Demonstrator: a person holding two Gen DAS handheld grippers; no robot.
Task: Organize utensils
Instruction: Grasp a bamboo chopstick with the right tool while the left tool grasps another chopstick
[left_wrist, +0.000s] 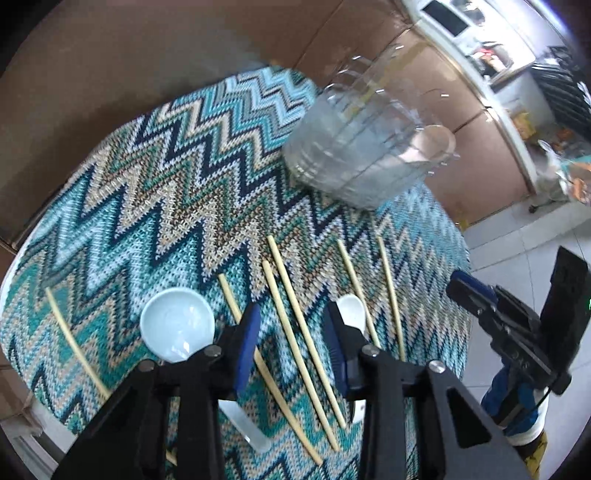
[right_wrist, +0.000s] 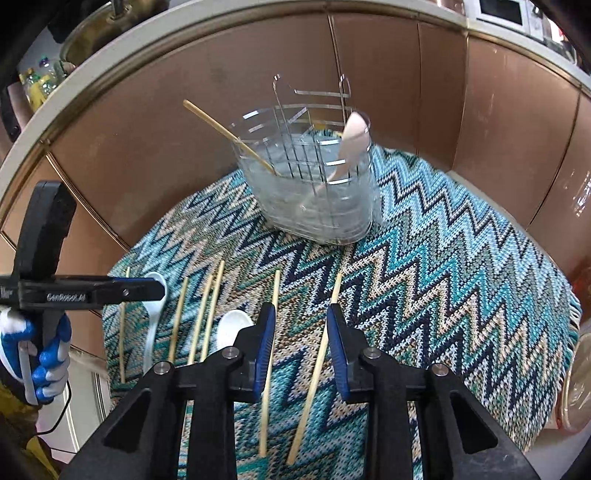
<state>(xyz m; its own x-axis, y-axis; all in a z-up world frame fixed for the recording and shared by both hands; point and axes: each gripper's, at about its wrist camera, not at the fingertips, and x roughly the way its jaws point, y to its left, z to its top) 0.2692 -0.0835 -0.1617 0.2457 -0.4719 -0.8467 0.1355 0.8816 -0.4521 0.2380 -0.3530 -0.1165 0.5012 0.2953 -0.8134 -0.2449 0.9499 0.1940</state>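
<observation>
Several bamboo chopsticks (left_wrist: 291, 343) lie side by side on the zigzag cloth (left_wrist: 166, 206), with a white spoon (left_wrist: 177, 325) to their left and another white spoon (left_wrist: 352, 308) among them. My left gripper (left_wrist: 292, 308) hovers open over two of the chopsticks, gripping nothing. My right gripper (right_wrist: 300, 306) is also open, and one chopstick (right_wrist: 317, 362) lies on the cloth below its gap. A clear utensil holder (right_wrist: 317, 199) stands at the far side and holds one chopstick (right_wrist: 221, 129) and a pale spoon (right_wrist: 352, 144). Each gripper shows in the other's view: the right (left_wrist: 472, 291) and the left (right_wrist: 153, 288).
A brown panelled wall (right_wrist: 155, 122) curves closely behind the round table. White tiled floor (left_wrist: 517, 243) lies past the table's right edge. A blue and white gloved hand (right_wrist: 44, 354) holds the left gripper. A pinkish glass dish (right_wrist: 580, 387) sits at the far right edge.
</observation>
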